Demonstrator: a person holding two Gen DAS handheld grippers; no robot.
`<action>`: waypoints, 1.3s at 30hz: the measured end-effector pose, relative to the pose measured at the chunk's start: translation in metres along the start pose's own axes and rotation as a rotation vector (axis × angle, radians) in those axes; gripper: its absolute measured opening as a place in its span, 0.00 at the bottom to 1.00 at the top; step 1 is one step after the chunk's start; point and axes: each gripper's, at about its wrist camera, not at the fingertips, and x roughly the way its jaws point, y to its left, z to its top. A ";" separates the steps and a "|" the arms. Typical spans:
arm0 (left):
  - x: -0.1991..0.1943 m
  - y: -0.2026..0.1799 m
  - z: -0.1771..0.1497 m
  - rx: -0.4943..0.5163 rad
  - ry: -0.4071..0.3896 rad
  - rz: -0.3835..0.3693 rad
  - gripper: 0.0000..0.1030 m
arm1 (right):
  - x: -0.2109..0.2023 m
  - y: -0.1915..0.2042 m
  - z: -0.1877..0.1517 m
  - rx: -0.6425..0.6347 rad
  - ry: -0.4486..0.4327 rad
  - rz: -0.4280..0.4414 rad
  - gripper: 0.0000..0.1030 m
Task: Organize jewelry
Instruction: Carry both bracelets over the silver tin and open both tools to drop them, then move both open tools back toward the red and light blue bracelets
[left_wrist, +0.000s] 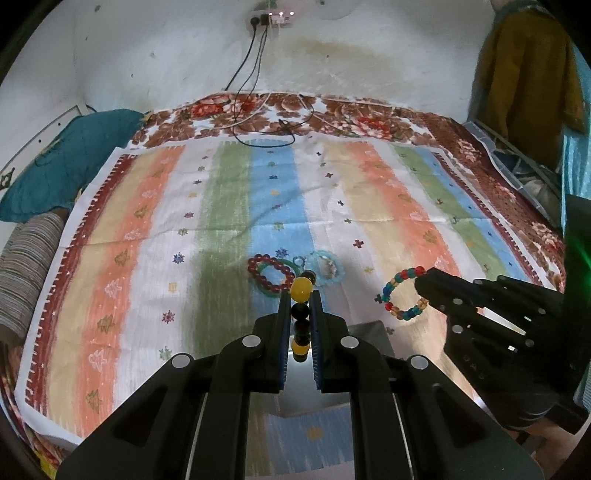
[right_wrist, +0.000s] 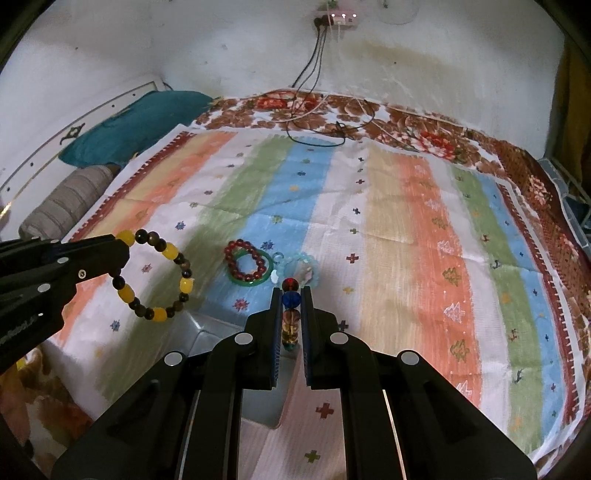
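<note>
Left wrist: hand-held gripper level, clamping bracelet.

The left tool clamps a yellow-and-black bead bracelet edge-on above the striped bed cover. Beyond it, near the cover's middle, lie a red bead bracelet on a green bangle and a pale blue bracelet. The right tool holds a multicoloured bracelet.

left wrist: rides my left hand-held gripper, looks forward and down along its fingers, close over the bed | right wrist: same on my right hand-held gripper, set further right | both face the far wall | shared: striped cloth, bracelet pile, each other's gripper at the frame edge
</note>
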 end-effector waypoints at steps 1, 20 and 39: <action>-0.002 -0.001 -0.001 0.002 -0.003 0.001 0.09 | -0.001 0.001 -0.001 -0.003 0.000 0.003 0.10; -0.002 0.014 -0.017 -0.077 0.044 -0.008 0.30 | -0.009 0.010 -0.022 -0.001 0.015 0.040 0.44; 0.040 0.037 0.012 -0.089 0.100 0.122 0.69 | 0.019 -0.016 -0.004 0.053 0.065 -0.011 0.67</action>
